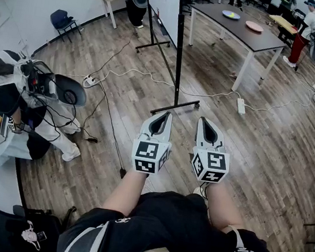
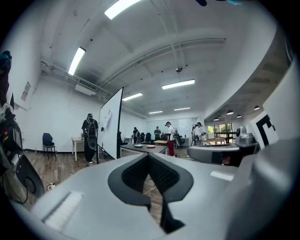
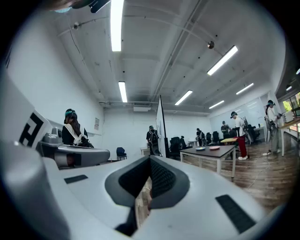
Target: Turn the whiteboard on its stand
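The whiteboard [image 1: 169, 2] stands on a black wheeled stand [image 1: 179, 67] ahead of me, nearly edge-on in the head view. Its near foot bar [image 1: 175, 105] lies on the wooden floor just beyond my grippers. The left gripper [image 1: 167, 114] and right gripper [image 1: 201, 120] are held side by side in front of my body, both pointing at the stand and short of it. Both are shut with nothing between the jaws. The left gripper view shows the whiteboard [image 2: 112, 123] at an angle past the left gripper [image 2: 149, 155]. In the right gripper view the whiteboard [image 3: 161, 125] is a thin edge beyond the right gripper [image 3: 150, 158].
A dark table [image 1: 241, 29] with two plates stands behind and right of the board. White cables and a power strip [image 1: 241, 106] cross the floor near the stand's foot. A person [image 1: 27, 104] crouches at the left; another [image 1: 303, 32] stands far right. A blue chair [image 1: 62, 20] sits by the wall.
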Demonstrator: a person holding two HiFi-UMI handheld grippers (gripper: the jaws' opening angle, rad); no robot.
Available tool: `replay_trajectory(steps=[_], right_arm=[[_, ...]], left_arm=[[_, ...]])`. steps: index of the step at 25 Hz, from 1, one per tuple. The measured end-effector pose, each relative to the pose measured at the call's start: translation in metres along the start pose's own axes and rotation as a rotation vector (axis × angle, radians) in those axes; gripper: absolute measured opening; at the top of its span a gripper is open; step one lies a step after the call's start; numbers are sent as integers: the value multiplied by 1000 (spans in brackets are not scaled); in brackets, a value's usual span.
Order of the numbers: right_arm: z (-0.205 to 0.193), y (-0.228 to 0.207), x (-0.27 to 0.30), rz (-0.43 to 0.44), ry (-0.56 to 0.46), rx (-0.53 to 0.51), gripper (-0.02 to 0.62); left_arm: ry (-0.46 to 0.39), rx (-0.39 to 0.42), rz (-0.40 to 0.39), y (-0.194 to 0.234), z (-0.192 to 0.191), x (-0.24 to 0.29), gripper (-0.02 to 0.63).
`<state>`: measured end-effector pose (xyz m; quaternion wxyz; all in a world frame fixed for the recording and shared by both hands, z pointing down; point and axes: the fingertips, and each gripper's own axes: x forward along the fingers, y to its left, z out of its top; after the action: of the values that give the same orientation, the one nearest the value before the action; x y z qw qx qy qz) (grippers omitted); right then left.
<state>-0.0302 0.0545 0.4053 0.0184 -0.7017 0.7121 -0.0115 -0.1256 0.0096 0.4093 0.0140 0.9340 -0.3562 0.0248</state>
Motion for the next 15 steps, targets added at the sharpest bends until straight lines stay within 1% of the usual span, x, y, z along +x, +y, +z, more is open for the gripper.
replay_trajectory(steps=[3, 6, 10, 15], right_arm=[[3, 3, -1, 14, -15, -5, -3], [3, -3, -2, 7, -25, 10, -3], [1, -20, -5, -8, -23, 41, -2], [0, -50, 0, 7, -10, 31, -3]], left_arm=[[0, -3, 9, 0, 0, 1, 6], [5, 3, 12, -3, -3, 6, 6], [15, 26, 7, -17, -6, 18, 6], [24, -2, 10, -38, -7, 44, 6]])
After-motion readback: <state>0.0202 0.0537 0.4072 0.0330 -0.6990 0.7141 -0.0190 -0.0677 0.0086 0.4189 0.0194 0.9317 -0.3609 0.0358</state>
